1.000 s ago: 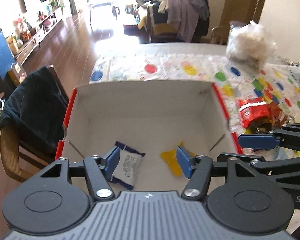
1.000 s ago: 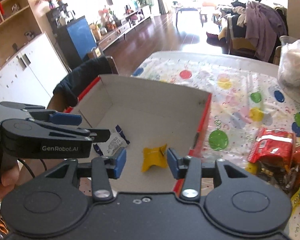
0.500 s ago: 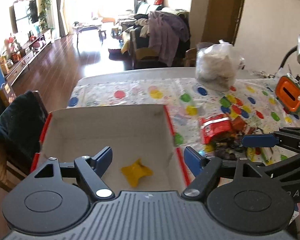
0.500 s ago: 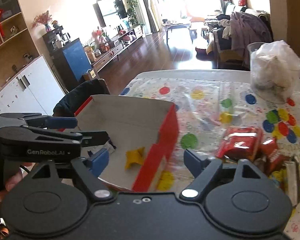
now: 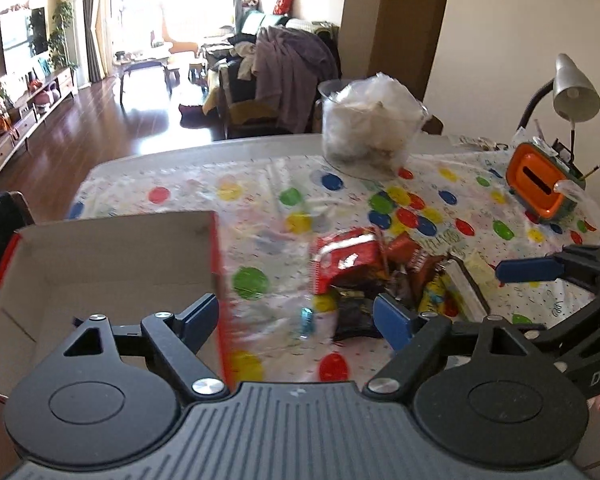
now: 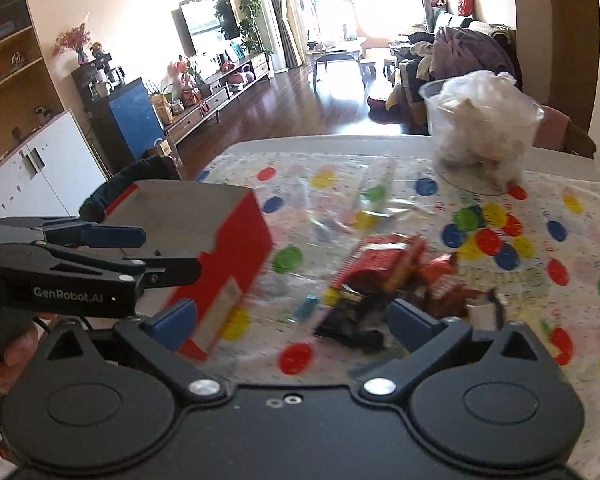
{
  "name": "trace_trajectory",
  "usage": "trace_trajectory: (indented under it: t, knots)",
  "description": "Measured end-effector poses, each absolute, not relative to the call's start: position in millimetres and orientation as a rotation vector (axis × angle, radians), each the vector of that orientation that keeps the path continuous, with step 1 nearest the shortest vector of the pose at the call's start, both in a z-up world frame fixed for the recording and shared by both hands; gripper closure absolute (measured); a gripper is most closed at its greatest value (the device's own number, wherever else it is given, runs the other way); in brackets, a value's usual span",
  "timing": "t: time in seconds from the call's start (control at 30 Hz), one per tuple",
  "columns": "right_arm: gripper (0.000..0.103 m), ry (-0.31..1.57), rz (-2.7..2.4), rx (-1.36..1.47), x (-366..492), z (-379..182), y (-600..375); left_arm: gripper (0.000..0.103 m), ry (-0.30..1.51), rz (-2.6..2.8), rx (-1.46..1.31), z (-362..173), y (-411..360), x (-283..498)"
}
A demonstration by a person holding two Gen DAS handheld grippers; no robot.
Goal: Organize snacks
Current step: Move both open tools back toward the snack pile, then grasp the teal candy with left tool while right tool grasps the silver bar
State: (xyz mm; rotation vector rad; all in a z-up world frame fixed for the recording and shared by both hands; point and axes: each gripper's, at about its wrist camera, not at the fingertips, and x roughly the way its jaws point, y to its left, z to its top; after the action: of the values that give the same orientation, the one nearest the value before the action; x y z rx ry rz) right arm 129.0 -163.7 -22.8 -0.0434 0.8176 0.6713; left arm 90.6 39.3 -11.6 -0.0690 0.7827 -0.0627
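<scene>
— Both grippers have swung away from the box interior since a second ago; back then the yellow snack and the white-and-blue packet lay between the blue pads, and neither shows in either view at this moment. What sits ahead of them?

— Over at the left gripper (image 5: pixel 294 318), the jaws are spread wide with nothing held. Its left pad hangs over the box (image 5: pixel 100 264), just inside the red right wall; its right pad is out over the snack pile (image 5: pixel 384 272).

— And the other one?

— At the right gripper (image 6: pixel 294 322) the jaws are equally wide apart and empty. The same pile (image 6: pixel 396 280) lies just beyond its pads, blurred. The red outer wall of the box (image 6: pixel 228 248) stands to its left.

— Where is the pile relative to the box?

— Right of it, on the dotted tablecloth (image 5: pixel 260 196), with a green dot and a strip of bare cloth between. A red packet (image 5: pixel 346 258) lies on top at the near-left side, a dark wrapper (image 5: pixel 354 314) closest to the pads. The other wrappers are too jumbled to tell apart.

— Anything else on the table?

— A clear tub with white contents (image 5: pixel 370 124) at the far edge, an orange holder (image 5: pixel 538 184) at the far right, and a grey desk lamp (image 5: pixel 572 92) behind it. The 2 grippers are side by side, each visible in the other's camera
</scene>
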Motion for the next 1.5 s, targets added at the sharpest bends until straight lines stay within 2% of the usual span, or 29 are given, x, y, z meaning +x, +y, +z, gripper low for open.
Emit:
trace_trajectory:
  t: [0.53,0.77,0.97,1.13,1.27,1.33,1.4,1.5]
  knots:
    - [0.001,0.919,0.608,-0.136,159.1,-85.9,-241.0,0.018,0.897,-0.08,0.006,-73.4,-26.9,130.0]
    - [0.002,0.96,0.565,-0.13,180.6,-107.8,-254.8,0.018,0.939,-0.04,-0.027,-96.1,-21.0,155.1]
    - [0.009,0.974,0.548,-0.137,198.4,-119.6,-254.1,0.018,0.954,-0.024,-0.017,-110.7,-17.0,174.2]
    - [0.022,0.986,0.558,-0.16,212.7,-129.3,-249.0,0.018,0.98,-0.018,-0.032,-122.4,-9.9,186.3]
    - [0.029,0.992,0.559,-0.169,222.5,-134.8,-246.8,0.037,0.998,-0.002,-0.037,-127.2,-3.5,195.7]
    - [0.032,0.995,0.559,-0.171,227.6,-137.5,-245.9,0.039,1.01,0.009,-0.039,-130.4,-0.2,200.8]
    - [0.034,0.989,0.555,-0.182,231.6,-139.0,-244.2,0.046,1.024,0.027,-0.038,-134.7,4.0,206.4]
    - [0.04,0.99,0.549,-0.188,238.1,-141.4,-244.4,0.051,1.053,0.047,-0.061,-141.8,11.9,212.4]
